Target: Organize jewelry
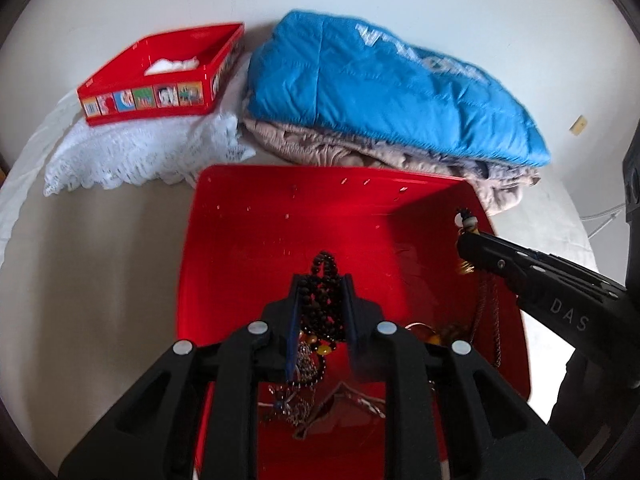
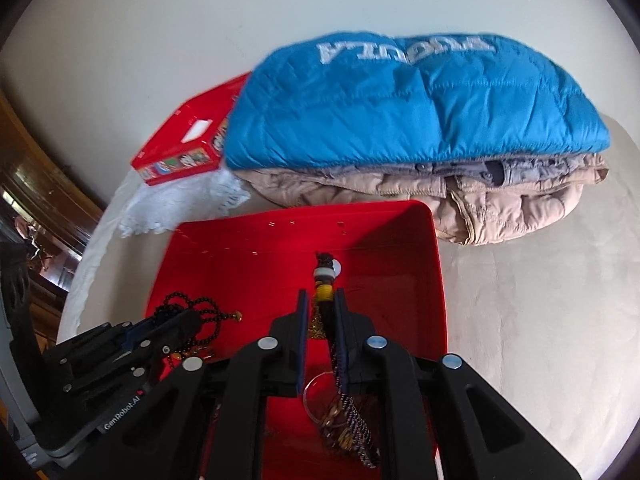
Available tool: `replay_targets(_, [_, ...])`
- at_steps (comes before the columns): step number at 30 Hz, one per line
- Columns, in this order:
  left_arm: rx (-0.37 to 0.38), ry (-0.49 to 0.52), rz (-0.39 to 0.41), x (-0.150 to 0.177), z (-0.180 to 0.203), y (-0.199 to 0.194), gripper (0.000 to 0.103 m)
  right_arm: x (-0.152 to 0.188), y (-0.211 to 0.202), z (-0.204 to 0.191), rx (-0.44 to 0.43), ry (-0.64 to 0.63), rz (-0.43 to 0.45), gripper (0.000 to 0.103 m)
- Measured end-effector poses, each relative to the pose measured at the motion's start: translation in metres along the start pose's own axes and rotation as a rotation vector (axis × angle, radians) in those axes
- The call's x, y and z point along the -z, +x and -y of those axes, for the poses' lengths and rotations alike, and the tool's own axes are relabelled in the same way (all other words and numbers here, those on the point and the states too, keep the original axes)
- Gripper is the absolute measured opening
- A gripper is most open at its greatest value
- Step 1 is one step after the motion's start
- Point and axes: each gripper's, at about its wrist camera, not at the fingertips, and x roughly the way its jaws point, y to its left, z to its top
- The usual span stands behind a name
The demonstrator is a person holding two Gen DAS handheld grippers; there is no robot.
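**Two tools over a red tray, each with a string of jewelry between its pads**

Left tool [image 1: 322, 280]: black, two-fingered, blue pads, nearest the lens in the left wrist view. Its jaws stand narrowly apart with a dark bead necklace [image 1: 325, 300] bunched between them; the beads fill the gap and loop out past the fingertips. Whether the pads press on the beads cannot be told. Amber and yellow beads hang on the same bunch lower down.

Right tool [image 2: 320, 300]: same make, jaws likewise narrowly apart. A tasselled cord necklace [image 2: 325, 280] runs lengthwise through the gap, its white-and-yellow wrapped end sticking out beyond the fingertips and its braided cord trailing back toward the camera. Contact with the pads is not clear.

Red tray [image 1: 280, 232]: large, glossy plastic, open-topped, directly under both tools. On its floor lies a loose heap of jewelry [image 1: 304, 400], chains and a clear ring among it, at the near end.

Small red box [image 1: 160, 76]: lidless, a row of printed pictures along its side, something white inside. It stands on a white lace cloth [image 1: 140, 156], beyond the tray to the left.

Blue quilted jacket [image 2: 400, 100]: folded, white lettering across it, stacked on a beige padded jacket [image 2: 500, 204], just behind the tray's far wall.

Tabletop [image 2: 540, 300]: pale, bears everything listed.
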Motion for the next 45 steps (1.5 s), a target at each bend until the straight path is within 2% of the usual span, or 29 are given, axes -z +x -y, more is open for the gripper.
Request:
replay_targets(1, [0.006,-0.004,-0.01,0.0,0.0,0.004,0.02,0.0,0.002,0.002,0.004,-0.001,0.007,0.031])
replay_targets(4, [0.016,-0.005,-0.013,0.0,0.0,0.008,0.023,0.003,0.001,0.004,0.009,-0.009,0.025,0.031])
replay_targets(6, [0.016,0.001,0.006,0.001,0.002,0.002,0.033,0.005,-0.004,0.005,0.005,-0.009,0.041,0.03])
replay_targets(10, [0.027,-0.001,0.054,0.004,0.002,-0.018,0.041,0.011,-0.023,-0.002,0.02,-0.036,0.091,0.03])
replay_targets(11, [0.028,-0.003,0.07,0.006,0.001,-0.027,0.046,0.014,-0.03,-0.004,0.021,-0.044,0.106,0.031])
replay_targets(12, [0.019,-0.003,0.088,0.008,0.0,-0.035,0.054,0.016,-0.035,-0.005,0.02,-0.047,0.116,0.034])
replay_targets(15, [-0.026,0.005,0.155,0.018,-0.002,-0.061,0.067,0.027,-0.057,-0.011,0.044,-0.06,0.152,0.049])
replay_targets(17, [-0.053,0.01,0.185,0.029,-0.004,-0.078,0.069,0.035,-0.07,-0.016,0.067,-0.08,0.172,0.053])
replay_targets(19, [-0.055,0.005,0.202,0.038,-0.007,-0.09,0.072,0.045,-0.083,-0.02,0.084,-0.089,0.188,0.062])
replay_targets(24, [-0.067,0.017,0.244,0.063,-0.008,-0.117,0.088,0.068,-0.105,-0.027,0.089,-0.102,0.209,0.076])
replay_targets(33, [-0.102,0.024,0.306,0.097,-0.008,-0.153,0.094,0.095,-0.137,-0.035,0.089,-0.115,0.248,0.099])
replay_targets(40, [-0.136,0.037,0.35,0.112,-0.005,-0.164,0.096,0.112,-0.144,-0.032,0.115,-0.123,0.256,0.099])
replay_targets(45, [-0.151,0.041,0.337,0.118,-0.005,-0.159,0.098,0.119,-0.136,-0.027,0.141,-0.124,0.224,0.099])
